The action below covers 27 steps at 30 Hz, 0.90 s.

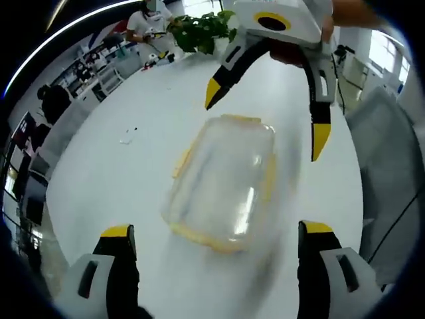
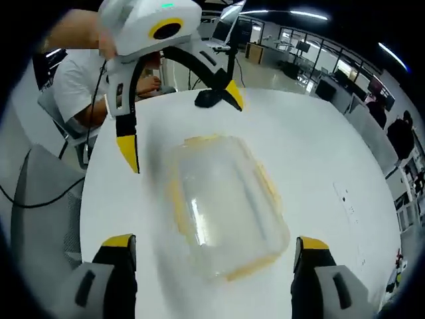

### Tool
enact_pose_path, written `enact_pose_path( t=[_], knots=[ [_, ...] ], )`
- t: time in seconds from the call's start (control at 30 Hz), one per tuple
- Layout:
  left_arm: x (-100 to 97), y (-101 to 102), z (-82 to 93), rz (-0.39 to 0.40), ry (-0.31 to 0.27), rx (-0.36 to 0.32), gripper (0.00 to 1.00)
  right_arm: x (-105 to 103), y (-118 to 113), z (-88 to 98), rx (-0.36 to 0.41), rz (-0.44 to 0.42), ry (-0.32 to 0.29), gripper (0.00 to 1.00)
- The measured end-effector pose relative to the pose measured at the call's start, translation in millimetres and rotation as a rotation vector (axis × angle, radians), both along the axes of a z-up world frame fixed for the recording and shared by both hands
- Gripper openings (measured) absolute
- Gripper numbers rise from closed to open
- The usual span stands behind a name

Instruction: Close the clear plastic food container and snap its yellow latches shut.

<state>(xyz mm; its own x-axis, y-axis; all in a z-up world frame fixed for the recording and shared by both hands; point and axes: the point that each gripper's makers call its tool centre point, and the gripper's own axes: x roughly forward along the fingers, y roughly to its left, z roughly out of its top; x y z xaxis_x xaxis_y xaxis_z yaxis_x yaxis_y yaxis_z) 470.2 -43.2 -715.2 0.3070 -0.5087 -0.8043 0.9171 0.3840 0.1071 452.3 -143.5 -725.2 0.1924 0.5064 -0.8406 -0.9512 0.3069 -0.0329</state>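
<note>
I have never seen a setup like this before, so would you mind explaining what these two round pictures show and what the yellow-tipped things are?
There is no robot here: a person holds a two-jaw tool in each hand, and a fisheye camera rides on each tool. The left gripper view looks along the left gripper, whose yellow-tipped jaws rise from the bottom; the right gripper faces it from the top. The right gripper view is the reverse. Both stand open and hold nothing. Between them, on the white table, lies the clear plastic food container, blurred, with its lid on and yellow latches along the edges. Whether they are snapped is too blurred to tell. A potted plant stands at the far edge.
</note>
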Motion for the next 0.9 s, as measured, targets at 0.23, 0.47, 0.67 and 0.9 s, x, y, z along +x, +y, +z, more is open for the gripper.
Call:
enact_pose_path(
  t=[0.23, 0.47, 0.67, 0.9],
  knots=[
    [-19.7, -2, 5.7, 0.054, -0.003, -0.060, 0.99, -9, -9, 9.6, 0.039, -0.069, -0.015, 0.99],
    [-34.0, 0, 17.0, 0.112, -0.022, -0.103, 0.99, -25, -21, 18.0, 0.103, -0.143, -0.013, 0.99],
    [-52.7, 5, 24.2, 0.157, -0.044, -0.123, 0.99, -41, -30, 29.4, 0.168, -0.202, -0.034, 0.99],
    [-76.4, 0, 35.6, 0.187, -0.058, -0.163, 0.99, -63, -41, 39.0, 0.232, -0.248, -0.063, 0.99]
  ],
)
